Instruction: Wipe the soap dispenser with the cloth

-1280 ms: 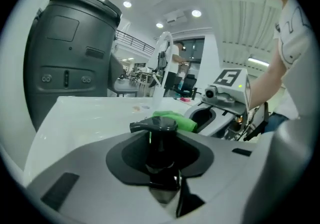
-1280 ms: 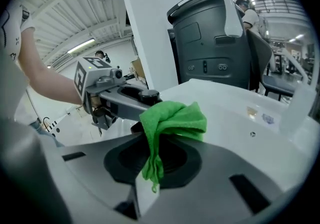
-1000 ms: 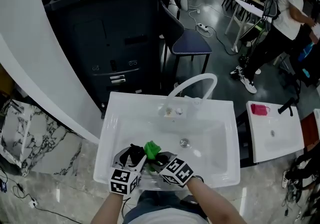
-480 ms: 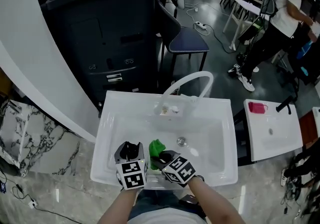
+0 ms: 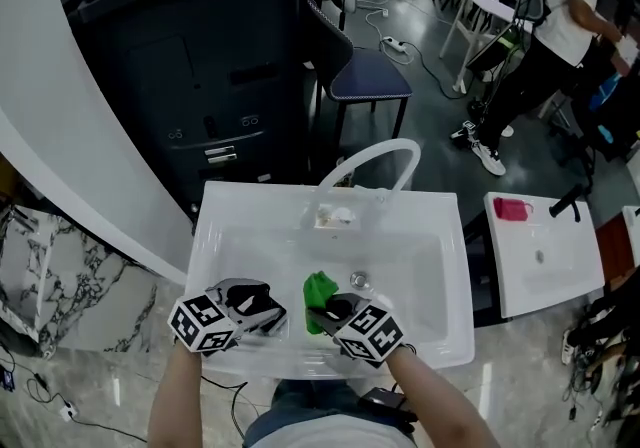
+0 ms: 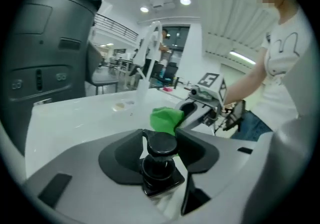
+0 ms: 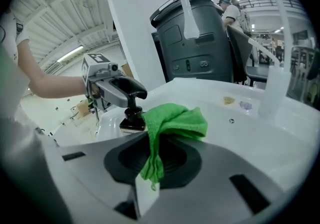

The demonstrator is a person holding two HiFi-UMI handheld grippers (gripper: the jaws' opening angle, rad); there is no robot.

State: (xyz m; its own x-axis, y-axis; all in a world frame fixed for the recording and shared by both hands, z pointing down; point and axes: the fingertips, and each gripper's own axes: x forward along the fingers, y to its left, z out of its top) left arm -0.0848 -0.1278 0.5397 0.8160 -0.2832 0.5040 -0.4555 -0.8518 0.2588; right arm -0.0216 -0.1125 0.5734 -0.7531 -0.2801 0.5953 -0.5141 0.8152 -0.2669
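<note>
1. Your left gripper [image 5: 268,311], whose jaws have just been closing, clamps the soap dispenser [image 6: 160,160] at its pump, over the sink [image 5: 250,216], to steady it.
2. Your right gripper [image 7: 152,155] pinches the cloth [image 7: 175,118] just beside the dispenser, ready for wiping.

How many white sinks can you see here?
2. One sink lies just below the camera, a curved tap at its back; the second sink stands to its right, a pink thing on its corner. Others may be out of frame.
</note>
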